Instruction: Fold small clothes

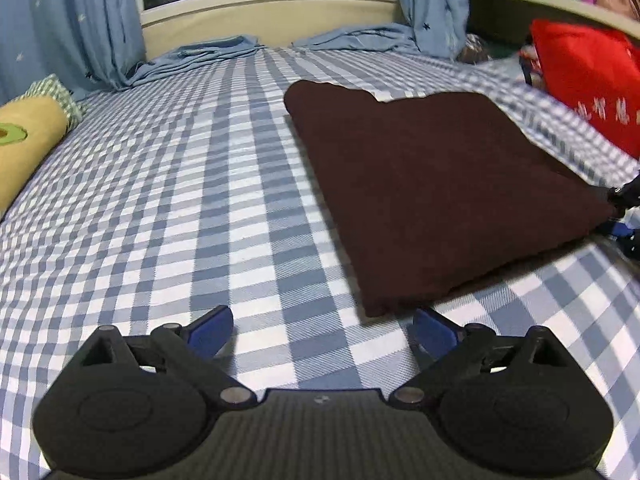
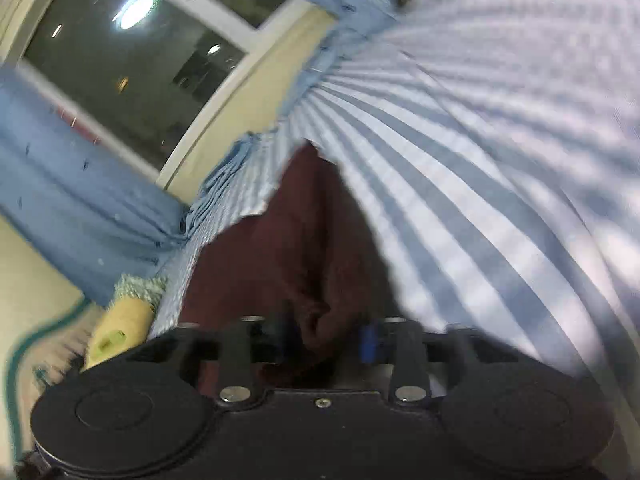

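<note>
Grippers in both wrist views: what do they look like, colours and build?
The left gripper has a matte black body with two round black discs, silver pivot pins, black linkage arms and blue finger pads. The right gripper shows the same black build with silver pins and blue pads, blurred. No hands or sleeves are visible.

From the left gripper (image 1: 323, 330), bare bed (image 1: 180, 208) lies open from 9 to 12 o'clock. The cloth (image 1: 432, 192) blocks 1 o'clock, a pillow (image 1: 28, 144) 10, a red bag (image 1: 588, 80) 2.
</note>
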Available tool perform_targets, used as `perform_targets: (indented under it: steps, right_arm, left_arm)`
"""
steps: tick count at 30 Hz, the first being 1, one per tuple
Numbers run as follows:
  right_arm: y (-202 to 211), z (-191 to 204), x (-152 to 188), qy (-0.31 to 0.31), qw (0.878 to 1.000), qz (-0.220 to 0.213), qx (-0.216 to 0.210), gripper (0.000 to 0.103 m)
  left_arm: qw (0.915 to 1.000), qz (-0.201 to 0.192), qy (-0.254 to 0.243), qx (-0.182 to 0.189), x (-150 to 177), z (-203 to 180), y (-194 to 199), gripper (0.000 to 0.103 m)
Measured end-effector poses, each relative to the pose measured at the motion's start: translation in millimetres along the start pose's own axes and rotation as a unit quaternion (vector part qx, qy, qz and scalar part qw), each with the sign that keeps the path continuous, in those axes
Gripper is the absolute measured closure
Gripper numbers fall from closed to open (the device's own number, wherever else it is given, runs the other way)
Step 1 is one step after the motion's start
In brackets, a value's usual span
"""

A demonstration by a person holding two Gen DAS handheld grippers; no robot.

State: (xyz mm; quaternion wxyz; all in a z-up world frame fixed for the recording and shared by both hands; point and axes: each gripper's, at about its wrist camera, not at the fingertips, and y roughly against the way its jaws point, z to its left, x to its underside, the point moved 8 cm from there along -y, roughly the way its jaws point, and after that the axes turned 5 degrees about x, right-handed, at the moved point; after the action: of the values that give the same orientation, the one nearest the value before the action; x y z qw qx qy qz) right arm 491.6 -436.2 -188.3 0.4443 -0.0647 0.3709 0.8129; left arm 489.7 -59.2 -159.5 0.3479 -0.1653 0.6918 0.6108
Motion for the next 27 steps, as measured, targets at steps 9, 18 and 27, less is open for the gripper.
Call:
perform_targets:
  steps: [9,18,27]
  right_arm:
    - [13,-2,-13,-0.001,0.999,0.012,-0.047,0.041]
    - [24,64,-38,0.076,0.993,-0.025,-0.081,0.082]
    - [51,120,-63,0.087,0.985,-0.029,-0.148,0.085]
  left_arm:
    - [0.9990,-0.027,-0.035,0.007,-6,-30,-4,0.004]
    - [0.9788,-0.103,-0.171,-0.043,-7,-74,8,0.004]
    - [0.9671,-0.119,-0.117,-0.192,-37,-51,-13,0.004]
